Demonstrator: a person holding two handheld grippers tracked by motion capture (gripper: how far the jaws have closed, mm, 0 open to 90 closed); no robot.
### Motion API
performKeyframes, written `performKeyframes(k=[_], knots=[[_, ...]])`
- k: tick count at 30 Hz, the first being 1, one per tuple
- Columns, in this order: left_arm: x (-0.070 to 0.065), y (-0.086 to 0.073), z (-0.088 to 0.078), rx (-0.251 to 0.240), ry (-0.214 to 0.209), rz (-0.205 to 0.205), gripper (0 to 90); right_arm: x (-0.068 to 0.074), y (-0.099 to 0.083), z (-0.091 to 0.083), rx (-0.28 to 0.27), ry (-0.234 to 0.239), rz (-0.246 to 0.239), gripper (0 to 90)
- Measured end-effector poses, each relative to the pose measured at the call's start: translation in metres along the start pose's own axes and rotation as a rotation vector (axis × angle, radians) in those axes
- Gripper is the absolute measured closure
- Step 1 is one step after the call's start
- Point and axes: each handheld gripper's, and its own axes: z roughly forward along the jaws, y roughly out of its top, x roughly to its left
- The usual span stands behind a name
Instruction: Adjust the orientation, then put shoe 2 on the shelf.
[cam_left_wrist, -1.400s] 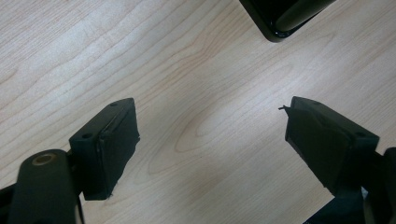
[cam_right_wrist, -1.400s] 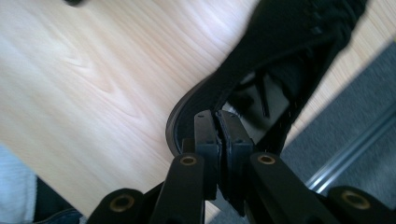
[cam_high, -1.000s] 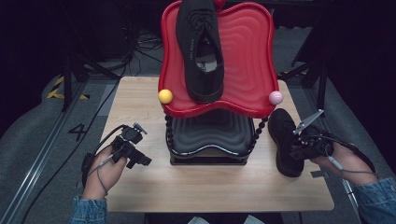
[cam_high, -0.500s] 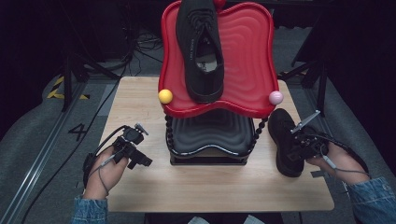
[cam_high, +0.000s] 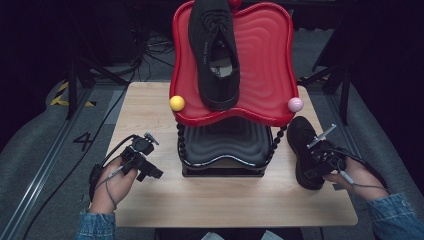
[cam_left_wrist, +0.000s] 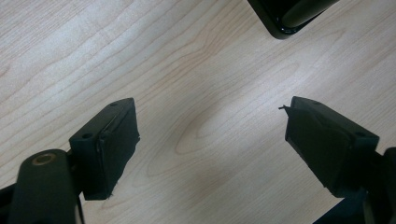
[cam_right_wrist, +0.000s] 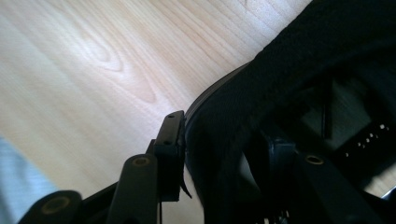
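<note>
My right gripper has sunk lower over the shoe since 1 second ago, and its jaws have just been opening. The shoe has not moved. It lies flat on the table, at the right side, just beside the rack, with its toe pointing away from me.

In the right gripper view, 1 jaw sits outside the shoe's side wall and the other is inside the shoe's mouth. So the wall is between them. The outer pad looks like it touches the wall, but I cannot tell if the 2 pads squeeze it yet. I think I put them that way so I can pinch the wall and lift the shoe.

The other shoe already lies on the red tray on top of the rack, toe away from me. I guess this 1 goes beside it, since the tray has bare room on its right.

My left gripper rests low on the table, left of the rack, well apart from both shoes. Its jaws are spread wide over bare wood and hold nothing. It waits out of the way.
</note>
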Motion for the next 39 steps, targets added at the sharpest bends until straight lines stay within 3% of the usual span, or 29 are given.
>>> performKeyframes(k=[1, 3, 4, 5, 8, 10, 11, 13, 14, 15, 17, 20, 22, 23, 25, 32, 36, 39], knots=[[-0.001, -0.001, 0.001, -0.003, -0.02, -0.023, 17.9, 0.0, 0.001, 0.002, 0.001, -0.009, -0.001, 61.4], [-0.001, -0.001, 0.002, 0.0, -0.022, -0.024, 17.9, 0.001, 0.002, 0.003, -0.004, -0.005, -0.002, 67.9], [0.001, 0.0, 0.002, 0.004, -0.002, -0.001, 17.9, 0.001, 0.002, 0.004, -0.001, -0.002, -0.009, 70.1], [0.0, 0.0, 0.002, 0.001, -0.017, -0.017, 17.9, 0.002, 0.003, 0.005, 0.004, 0.003, -0.014, 72.0], [0.001, -0.001, 0.002, 0.002, -0.004, -0.006, 17.9, 0.003, 0.004, 0.007, 0.009, 0.004, -0.023, 75.8], [0.002, -0.001, 0.003, 0.0, -0.011, -0.011, 17.9, -0.001, 0.004, 0.008, 0.003, 0.036, -0.018, 80.2], [0.0, -0.001, 0.003, -0.005, -0.026, -0.034, 17.9, -0.001, 0.003, 0.008, -0.001, 0.044, -0.017, 81.2], [0.0, -0.001, 0.003, -0.005, -0.025, -0.033, 17.9, -0.004, 0.002, 0.008, -0.008, 0.062, -0.012, 83.4], [0.002, -0.001, 0.003, 0.0, -0.006, -0.008, 17.9, -0.004, 0.002, 0.009, -0.012, 0.066, -0.01, 84.9], [0.001, -0.001, 0.004, 0.0, -0.02, -0.021, 17.9, -0.004, 0.001, 0.009, -0.016, 0.067, -0.011, 86.3], [0.002, 0.0, 0.003, 0.008, -0.007, -0.006, 17.9, -0.004, 0.001, 0.008, -0.019, 0.067, -0.009, 87.6], [0.001, -0.001, 0.004, -0.002, -0.028, -0.035, 17.9, -0.004, 0.001, 0.008, -0.024, 0.06, -0.013, 88.0], [0.001, -0.001, 0.004, 0.0, -0.028, -0.03, 17.9, -0.004, 0.001, 0.007, -0.024, 0.063, -0.012, 88.0], [0.003, -0.002, 0.003, 0.004, -0.008, -0.01, 17.9, -0.004, 0.001, 0.005, -0.034, 0.059, -0.009, 88.0], [0.003, -0.002, 0.004, 0.002, -0.021, -0.023, 17.9, -0.004, 0.001, 0.004, -0.041, 0.061, -0.007, 88.0], [0.004, -0.003, 0.004, 0.007, -0.009, -0.011, 17.9, -0.002, 0.005, -0.027, -0.089, 0.04, -0.012, 87.9], [0.004, -0.003, 0.004, 0.002, -0.022, -0.028, 17.9, 0.0, 0.007, -0.043, -0.106, 0.03, -0.019, 87.8], [0.004, -0.003, 0.004, 0.008, -0.008, -0.012, 17.9, 0.001, 0.01, -0.06, -0.112, 0.021, -0.027, 87.5]])
